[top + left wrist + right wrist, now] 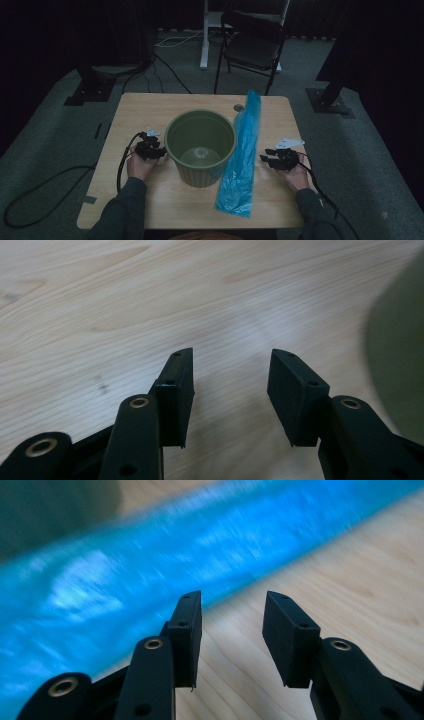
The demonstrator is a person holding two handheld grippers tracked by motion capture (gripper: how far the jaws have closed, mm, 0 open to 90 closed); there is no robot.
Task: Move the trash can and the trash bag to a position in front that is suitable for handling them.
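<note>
One blue bag [240,155] beside right gripper [270,159]

The right gripper [232,630] hangs over the wooden table [350,580] — jaws apart, nothing between them — just short of the blue plastic bag [150,565].

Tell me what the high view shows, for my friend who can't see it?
A green bin stands on a wooden table, with a long blue plastic bag lying right beside it. A person holds an open left claw by the bin and an open right claw by the bag.
</note>
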